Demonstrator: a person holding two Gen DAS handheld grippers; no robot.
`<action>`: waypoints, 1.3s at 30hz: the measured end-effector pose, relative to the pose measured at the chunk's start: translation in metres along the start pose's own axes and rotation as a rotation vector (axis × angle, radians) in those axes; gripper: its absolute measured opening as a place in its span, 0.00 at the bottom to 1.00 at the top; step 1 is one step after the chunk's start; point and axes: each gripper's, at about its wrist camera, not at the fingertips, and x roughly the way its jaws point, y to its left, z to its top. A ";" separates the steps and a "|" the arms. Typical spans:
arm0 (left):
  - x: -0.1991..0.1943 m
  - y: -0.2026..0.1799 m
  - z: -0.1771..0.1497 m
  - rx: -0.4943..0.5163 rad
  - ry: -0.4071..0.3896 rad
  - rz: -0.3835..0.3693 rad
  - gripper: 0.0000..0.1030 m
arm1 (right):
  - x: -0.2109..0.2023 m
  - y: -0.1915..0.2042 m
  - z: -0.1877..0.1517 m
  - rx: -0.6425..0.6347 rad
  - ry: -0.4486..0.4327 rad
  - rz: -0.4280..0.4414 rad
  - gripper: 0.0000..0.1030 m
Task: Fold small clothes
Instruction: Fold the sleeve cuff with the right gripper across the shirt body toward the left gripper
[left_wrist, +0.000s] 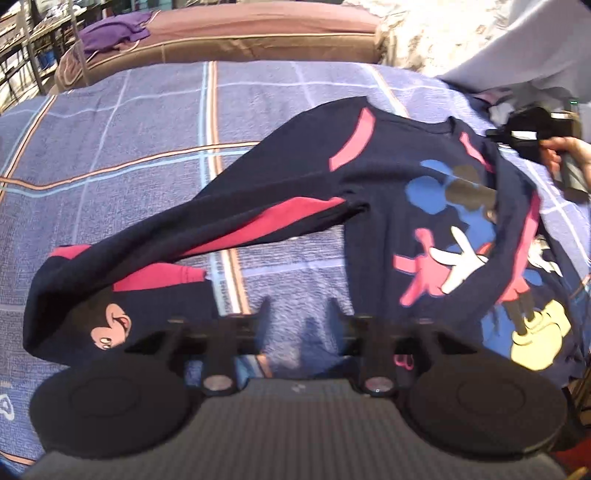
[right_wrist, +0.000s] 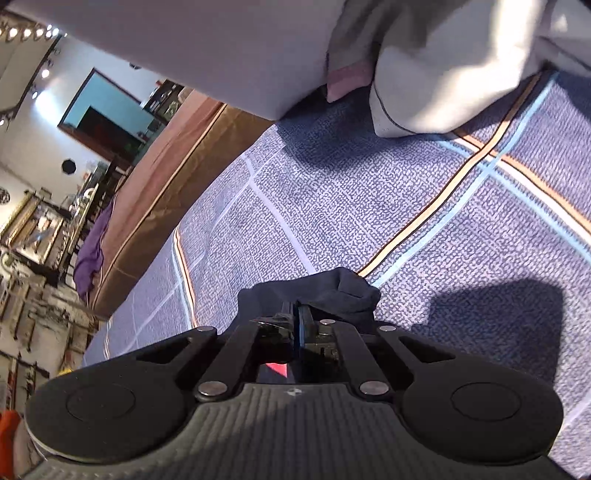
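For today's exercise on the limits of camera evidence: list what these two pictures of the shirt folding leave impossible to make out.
- Left wrist view: the navy shirt's lower hem is hidden behind the left gripper.
- Left wrist view: the right gripper's fingertips are too small and blurred to read.
- Right wrist view: which part of the shirt is pinched is unclear; the right gripper's own body covers most of the bunched fabric.
- Right wrist view: the grey cloth is cut off by the top edge.

One navy cartoon-print sweatshirt (left_wrist: 388, 192) beyond the fingers, one purple cloth (left_wrist: 114, 31), two black grippers (left_wrist: 299, 314), one blue checked bedspread (left_wrist: 129, 147).
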 end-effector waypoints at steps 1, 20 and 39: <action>-0.003 -0.006 -0.004 0.039 -0.005 0.000 0.73 | 0.001 -0.005 -0.003 0.046 -0.006 -0.008 0.22; 0.002 0.007 -0.057 -0.138 0.065 -0.121 0.67 | -0.143 -0.042 -0.103 -0.407 -0.060 0.118 0.76; -0.024 0.003 -0.016 -0.328 -0.053 -0.377 0.07 | -0.113 -0.096 -0.083 0.182 -0.235 0.192 0.05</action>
